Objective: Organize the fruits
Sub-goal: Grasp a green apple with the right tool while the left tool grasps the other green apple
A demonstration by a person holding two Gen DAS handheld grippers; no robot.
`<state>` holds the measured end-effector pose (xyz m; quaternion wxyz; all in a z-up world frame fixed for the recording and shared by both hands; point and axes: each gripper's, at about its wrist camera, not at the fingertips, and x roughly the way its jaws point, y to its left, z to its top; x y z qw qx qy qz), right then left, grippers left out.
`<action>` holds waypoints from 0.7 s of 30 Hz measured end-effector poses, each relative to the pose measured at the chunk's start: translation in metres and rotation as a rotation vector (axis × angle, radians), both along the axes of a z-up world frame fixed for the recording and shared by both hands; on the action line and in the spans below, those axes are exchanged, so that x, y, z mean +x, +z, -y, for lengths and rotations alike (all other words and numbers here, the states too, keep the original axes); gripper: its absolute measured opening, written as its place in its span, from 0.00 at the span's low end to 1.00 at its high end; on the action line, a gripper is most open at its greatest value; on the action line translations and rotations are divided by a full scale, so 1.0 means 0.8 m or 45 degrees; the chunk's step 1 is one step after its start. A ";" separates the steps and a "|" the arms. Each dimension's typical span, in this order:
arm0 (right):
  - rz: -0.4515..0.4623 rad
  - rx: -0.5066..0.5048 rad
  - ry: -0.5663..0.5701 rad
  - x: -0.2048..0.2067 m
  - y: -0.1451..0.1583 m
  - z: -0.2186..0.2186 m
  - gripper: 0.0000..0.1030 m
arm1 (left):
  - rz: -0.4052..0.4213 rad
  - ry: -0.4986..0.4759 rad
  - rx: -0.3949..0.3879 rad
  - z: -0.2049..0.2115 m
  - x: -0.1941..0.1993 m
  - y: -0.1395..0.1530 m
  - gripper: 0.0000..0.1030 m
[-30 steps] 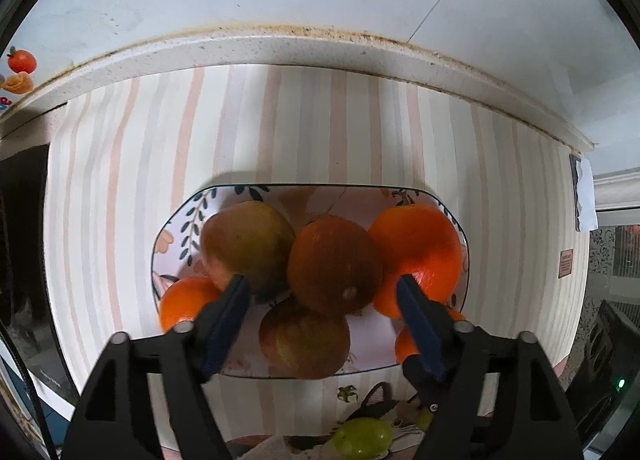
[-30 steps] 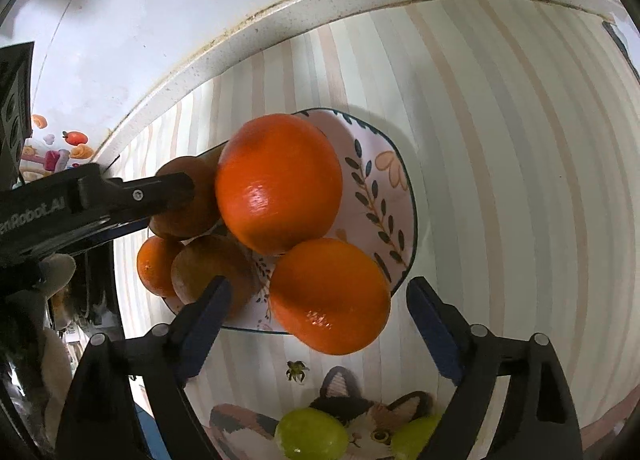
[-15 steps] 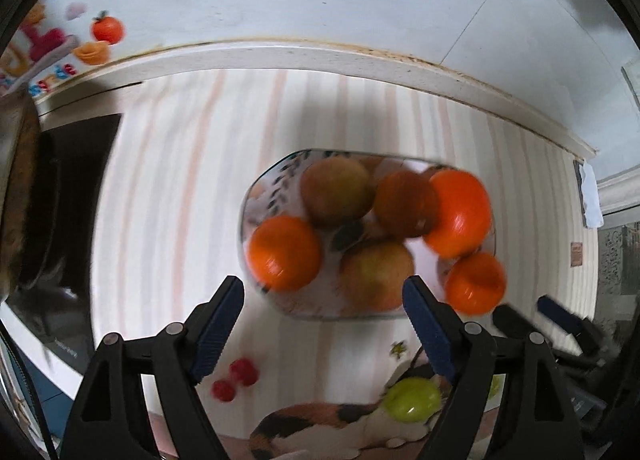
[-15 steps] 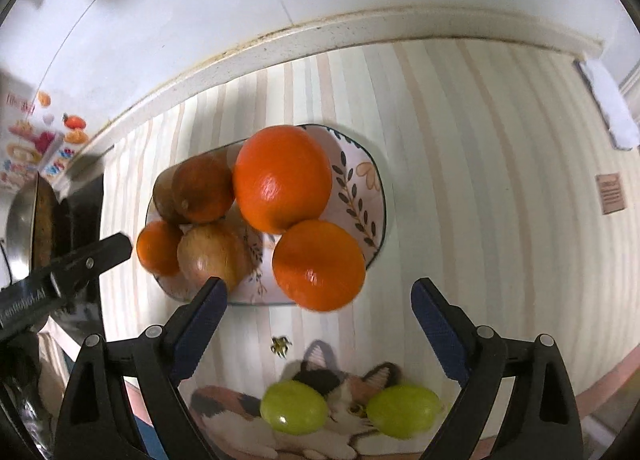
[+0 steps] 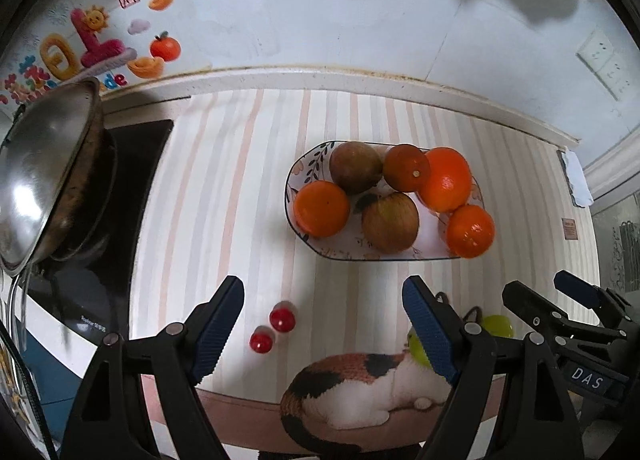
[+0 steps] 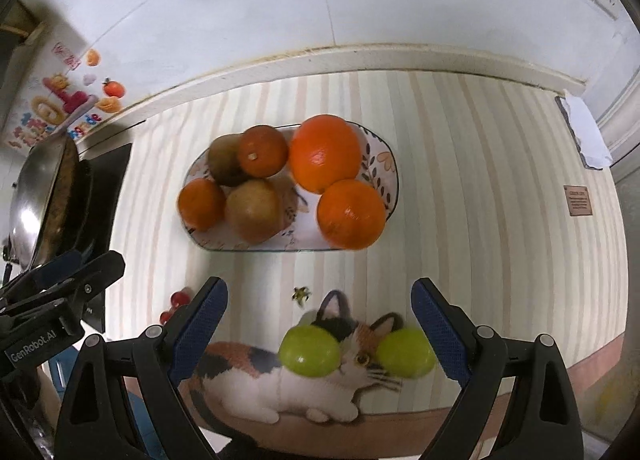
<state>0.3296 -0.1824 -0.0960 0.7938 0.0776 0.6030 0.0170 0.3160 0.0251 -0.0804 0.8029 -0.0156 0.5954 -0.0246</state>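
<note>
Six fruits [image 5: 390,222] sit on the plate [image 5: 294,172] at frame centre on the counter [image 5: 224,188]. Left tool [image 5: 324,326] and right tool [image 6: 320,324] both stand spread, empty, at lower frame.

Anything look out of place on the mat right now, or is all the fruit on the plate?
Not all. Two green fruits and two small red fruits lie loose on the mat, short of the plate. The front-right orange sits at the plate's rim, slightly overhanging.
</note>
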 end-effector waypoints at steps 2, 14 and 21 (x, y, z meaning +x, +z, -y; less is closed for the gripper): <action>0.026 -0.012 0.005 -0.010 0.011 -0.004 0.92 | 0.039 -0.007 0.009 -0.002 -0.014 0.010 0.79; 0.198 -0.066 -0.003 -0.085 0.082 -0.016 0.92 | 0.220 -0.006 0.033 -0.011 -0.084 0.064 0.79; 0.264 -0.065 -0.032 -0.112 0.104 -0.017 0.92 | 0.255 -0.007 0.014 -0.014 -0.102 0.080 0.79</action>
